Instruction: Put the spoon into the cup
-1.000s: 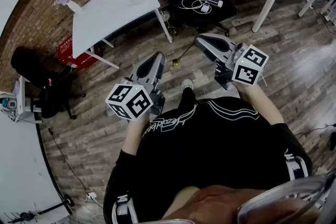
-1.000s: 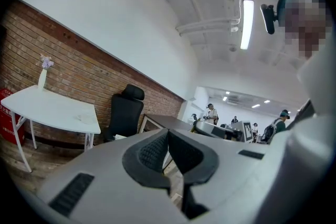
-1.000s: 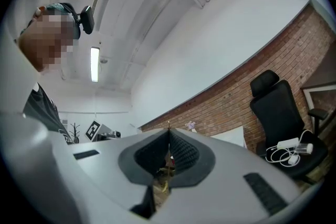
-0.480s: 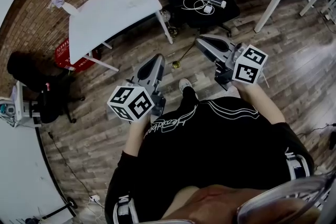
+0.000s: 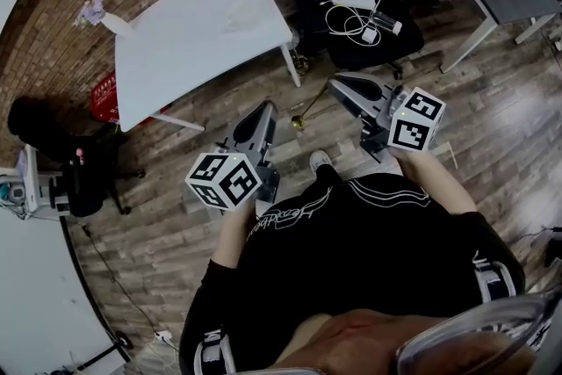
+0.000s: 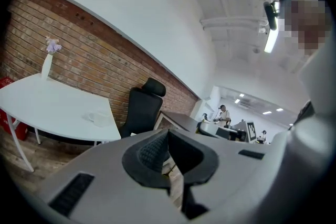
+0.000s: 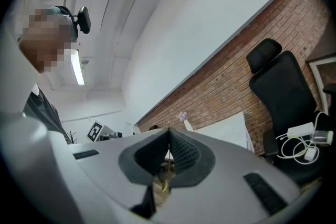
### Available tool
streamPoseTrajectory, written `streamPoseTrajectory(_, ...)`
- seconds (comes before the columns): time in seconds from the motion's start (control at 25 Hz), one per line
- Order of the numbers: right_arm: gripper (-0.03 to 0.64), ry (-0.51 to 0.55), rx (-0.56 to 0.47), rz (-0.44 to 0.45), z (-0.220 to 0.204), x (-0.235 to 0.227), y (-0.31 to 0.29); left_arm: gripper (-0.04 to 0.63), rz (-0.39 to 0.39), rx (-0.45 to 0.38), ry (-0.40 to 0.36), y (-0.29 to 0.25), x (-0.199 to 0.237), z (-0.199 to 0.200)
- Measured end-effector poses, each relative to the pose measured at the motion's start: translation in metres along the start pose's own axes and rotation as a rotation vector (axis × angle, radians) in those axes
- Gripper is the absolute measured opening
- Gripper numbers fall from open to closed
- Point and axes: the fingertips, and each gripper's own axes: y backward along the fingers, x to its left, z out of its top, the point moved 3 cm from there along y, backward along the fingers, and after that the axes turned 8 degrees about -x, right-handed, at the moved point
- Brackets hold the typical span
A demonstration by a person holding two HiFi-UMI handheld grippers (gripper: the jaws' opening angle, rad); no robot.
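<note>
Left tongs (image 5: 262,110), right tongs (image 5: 341,84) with spoon (image 5: 298,120), closer to white table (image 5: 198,35).

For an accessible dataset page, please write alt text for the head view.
The grey right gripper pinches a thin golden spoon above a wooden floor; the left gripper is shut and empty. A white table stands nearby.

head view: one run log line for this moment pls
right gripper: jaws shut on spoon | left gripper: jaws shut, nothing seen in them | both over floor, short of white table
</note>
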Motion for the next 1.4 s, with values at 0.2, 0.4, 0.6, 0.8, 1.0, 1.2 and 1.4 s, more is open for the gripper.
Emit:
streamPoseTrajectory(0.2, 0.0, -0.015, 0.025, -0.002, 0.01, -0.052, -0.05, 0.005, 0.009, -0.014, 0.012, -0.048, 0.047, 0.027)
streamPoseTrajectory(0.4, 0.0, -0.013, 0.04, 0.002, 0.022, -0.099, -0.098, 0.005, 0.035, -0.011, 0.032, -0.082, 0.088, 0.047)
streamPoseTrajectory(0.6, 0.0, -0.017, 0.009, -0.008, 0.036, -0.129, -0.126, 0.005, 0.065, 0.006, 0.029, -0.099, 0.118, 0.063)
streamPoseTrajectory(0.8, 0.0, -0.027, -0.015, -0.013, 0.04, -0.146, -0.138, 0.005, 0.081, 0.019, 0.012, -0.111, 0.131, 0.069)
streamPoseTrajectory(1.0, 0.0, -0.026, -0.004, 0.006, 0.044, -0.167, -0.157, 0.005, 0.102, 0.014, 0.027, -0.128, 0.152, 0.074)
streamPoseTrajectory(1.2, 0.0, 0.0, 0.021, 0.026, 0.052, -0.195, -0.19, 0.005, 0.124, 0.0, 0.06, -0.153, 0.18, 0.088)
streamPoseTrajectory(1.4, 0.0, -0.015, 0.045, 0.048, 0.054, -0.228, -0.226, 0.005, 0.158, -0.004, 0.082, -0.177, 0.212, 0.094)
